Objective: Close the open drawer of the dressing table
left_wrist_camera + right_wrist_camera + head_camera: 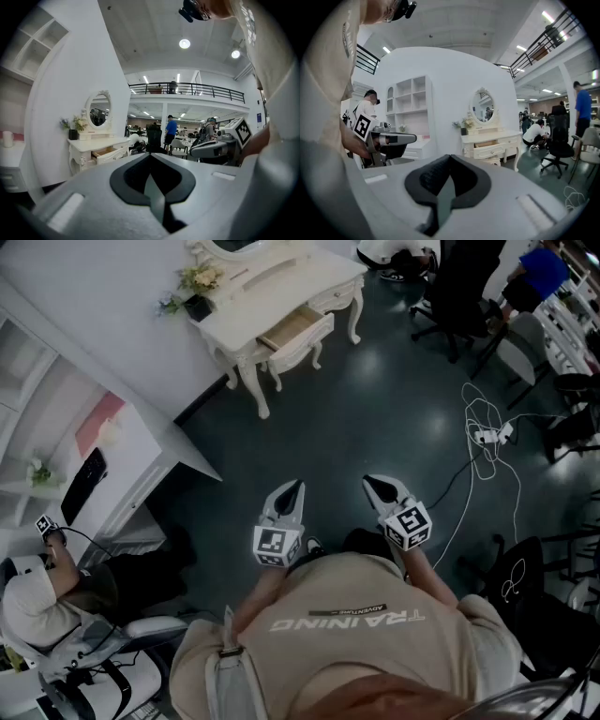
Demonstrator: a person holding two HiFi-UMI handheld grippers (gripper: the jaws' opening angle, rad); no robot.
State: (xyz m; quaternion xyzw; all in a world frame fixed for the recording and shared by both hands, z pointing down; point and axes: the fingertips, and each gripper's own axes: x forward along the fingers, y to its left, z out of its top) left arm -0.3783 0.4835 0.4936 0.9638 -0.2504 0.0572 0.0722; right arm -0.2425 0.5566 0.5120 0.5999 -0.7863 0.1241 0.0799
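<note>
Dark teal flooring fills this open workshop, and the task's furniture stands well apart from the person.

At far left is a white shelving unit point(112, 456), with a seated person point(33, 601) below it. Further right, against the white wall, stands the cream dressing table point(246, 313), carrying a small pot of flowers point(197, 296). Its 1 open drawer point(298, 329) is pulled out toward the room on the table's front side, showing a bare wooden inside. The right gripper view shows the same drawer below the oval mirror point(482, 105).

Low in the middle of the head view, the left gripper point(293, 486) and the right gripper point(373, 482) are held side by side in front of the person's chest, both aimed toward the table. Each gripper's own view shows its 2 jaws pressed together with nothing between them. A white cable point(487, 432) lies looped on the floor to the right, and office chairs point(459, 287) stand beyond it.

The approach has not brought either tool near the drawer, so the closing itself is not yet begun. The drawer looks like a stiff, fairly light wooden box that should slide, needing a push rather than a grasp. The middle of the front panel, near its knob, seems the best place to press. An off-centre push could skew it and make it jam, and the painted, curved front may let a closed tip slip.
</note>
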